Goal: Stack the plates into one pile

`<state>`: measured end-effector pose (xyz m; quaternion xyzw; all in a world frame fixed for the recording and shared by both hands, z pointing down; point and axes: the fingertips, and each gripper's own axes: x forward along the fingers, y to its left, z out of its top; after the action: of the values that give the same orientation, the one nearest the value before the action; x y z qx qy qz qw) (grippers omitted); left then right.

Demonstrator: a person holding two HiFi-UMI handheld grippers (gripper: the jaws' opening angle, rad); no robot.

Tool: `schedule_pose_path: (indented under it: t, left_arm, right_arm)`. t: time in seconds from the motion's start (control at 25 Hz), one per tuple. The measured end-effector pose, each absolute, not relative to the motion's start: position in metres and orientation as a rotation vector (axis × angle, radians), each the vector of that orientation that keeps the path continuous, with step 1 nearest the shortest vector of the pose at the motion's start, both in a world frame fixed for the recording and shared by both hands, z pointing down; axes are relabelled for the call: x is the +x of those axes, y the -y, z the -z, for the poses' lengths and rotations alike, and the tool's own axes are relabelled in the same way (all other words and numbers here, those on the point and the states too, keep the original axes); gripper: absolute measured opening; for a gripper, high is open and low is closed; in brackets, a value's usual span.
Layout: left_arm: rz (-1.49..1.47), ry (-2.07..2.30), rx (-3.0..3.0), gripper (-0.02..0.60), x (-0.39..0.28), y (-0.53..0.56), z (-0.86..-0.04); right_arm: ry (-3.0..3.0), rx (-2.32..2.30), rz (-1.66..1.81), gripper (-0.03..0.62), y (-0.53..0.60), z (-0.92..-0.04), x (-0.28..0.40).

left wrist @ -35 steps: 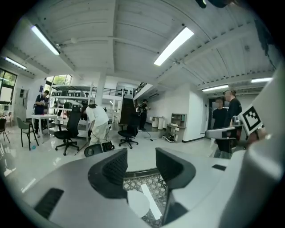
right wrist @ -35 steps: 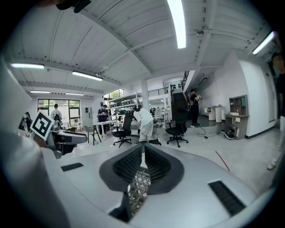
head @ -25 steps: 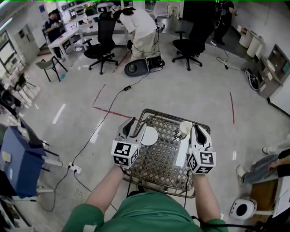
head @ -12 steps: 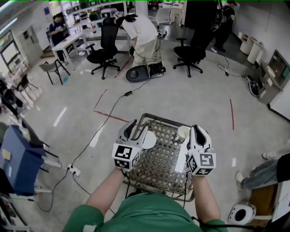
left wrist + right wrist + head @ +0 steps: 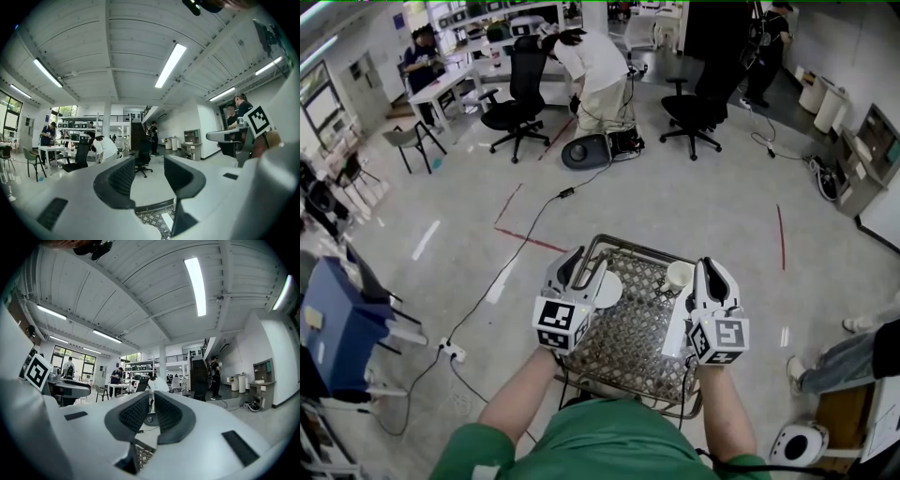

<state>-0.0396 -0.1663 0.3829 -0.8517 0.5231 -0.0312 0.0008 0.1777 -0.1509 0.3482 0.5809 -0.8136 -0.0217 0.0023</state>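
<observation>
Left claw: the left claw point(image 5: 584, 262) hung level above the surface point(image 5: 630, 323), jaws spread wide, with nothing between them in the left gripper view point(image 5: 147, 176).
Right claw: the right claw point(image 5: 713, 269) also hung level, its pads all but pressed together with only a slit between them, pinching nothing point(image 5: 152, 411).
Round plate: a white round plate point(image 5: 607, 289) lay flat on the patterned top, just beside the left claw's inner jaw and a little ahead of it. Whether it was one plate or several could not be told.
Oblong piece: a flat white oblong piece point(image 5: 673, 328) lay just inside the right claw, toward the person. It may have been a plate seen at an angle.
Cup: a white cup point(image 5: 680, 275) stood upright just inside the right claw's tips.
Step in hand: neither claw carried anything. The round plate and the oblong piece lay well apart, so if both were plates the pile was not whole; if the round one was already the pile, the job was done.
Next move: in the first case, it called for dropping a spread claw to a rim, and the left one looked ready.
</observation>
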Motion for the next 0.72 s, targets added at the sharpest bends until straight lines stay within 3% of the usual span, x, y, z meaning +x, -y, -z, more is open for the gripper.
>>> schedule_pose_path:
  t: [0.72]
  left_arm:
    - [0.125,-1.62,-2.686,0.196,-0.053,0.176,-0.39]
  right_arm:
    - [2.573,1.791,0.079,0.038,0.155,-0.349,0.155]
